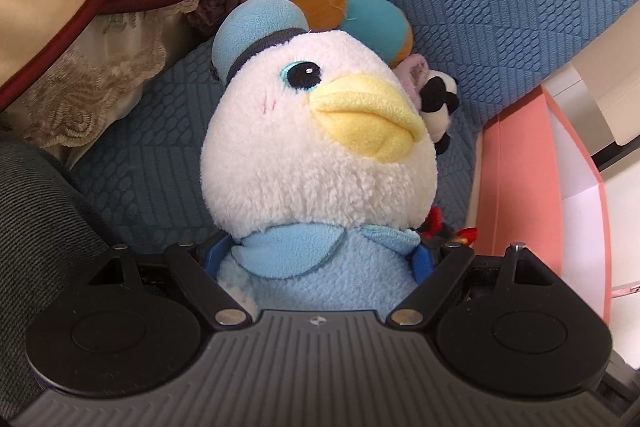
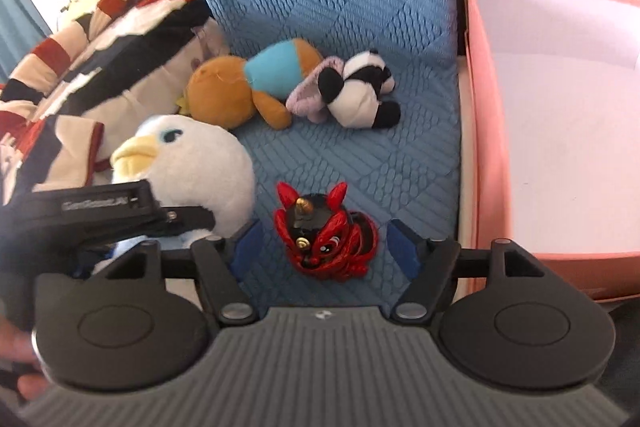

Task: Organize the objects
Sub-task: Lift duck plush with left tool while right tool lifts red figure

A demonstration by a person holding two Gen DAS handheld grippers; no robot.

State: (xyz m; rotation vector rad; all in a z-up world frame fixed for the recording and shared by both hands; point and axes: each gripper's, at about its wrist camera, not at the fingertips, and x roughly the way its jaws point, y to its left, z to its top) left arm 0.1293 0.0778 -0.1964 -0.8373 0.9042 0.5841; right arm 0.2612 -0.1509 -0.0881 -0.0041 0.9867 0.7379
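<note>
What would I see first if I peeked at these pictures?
A big white duck plush with a yellow beak and blue hat fills the left wrist view, its blue body between the left hand-held gripper fingers. In the right wrist view, a shiny red horned toy sits on the blue quilted cushion, between the right hand-held gripper fingers, beside an empty pink box.

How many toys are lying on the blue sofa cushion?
4: duck plush at left, orange plush behind it, panda beside that, red figurine nearest. More may be hidden.
</note>
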